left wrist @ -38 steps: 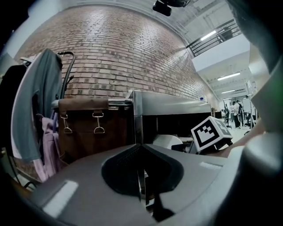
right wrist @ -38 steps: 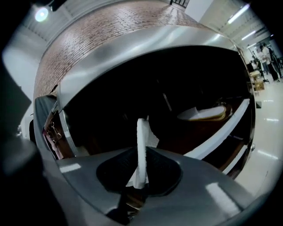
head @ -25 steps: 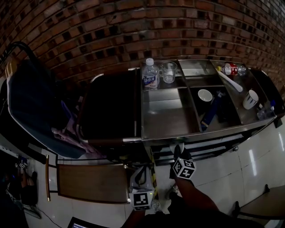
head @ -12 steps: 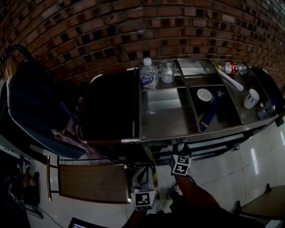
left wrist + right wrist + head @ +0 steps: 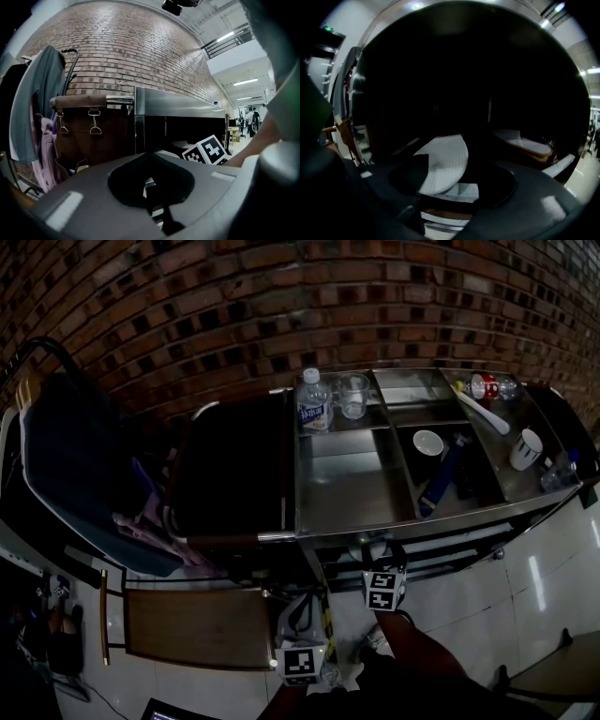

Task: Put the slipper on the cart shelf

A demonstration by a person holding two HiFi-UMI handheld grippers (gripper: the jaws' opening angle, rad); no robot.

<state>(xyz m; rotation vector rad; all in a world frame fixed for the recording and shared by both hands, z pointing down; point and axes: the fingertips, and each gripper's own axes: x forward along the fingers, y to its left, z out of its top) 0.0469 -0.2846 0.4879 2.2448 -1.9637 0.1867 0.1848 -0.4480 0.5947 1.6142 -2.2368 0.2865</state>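
The broad steel compartment (image 5: 347, 486) at the head view's centre lay bare. Above it, a water bottle (image 5: 315, 401) and a glass cup (image 5: 353, 395) crowded the small bay. A bowl (image 5: 430, 442) and a mug (image 5: 526, 448) sat in the bays at right. The low, dark cart shelf (image 5: 450, 549) held a white slipper (image 5: 445, 164) at lower centre. A second slipper (image 5: 525, 144) lay to its right, with a dark gap between them.
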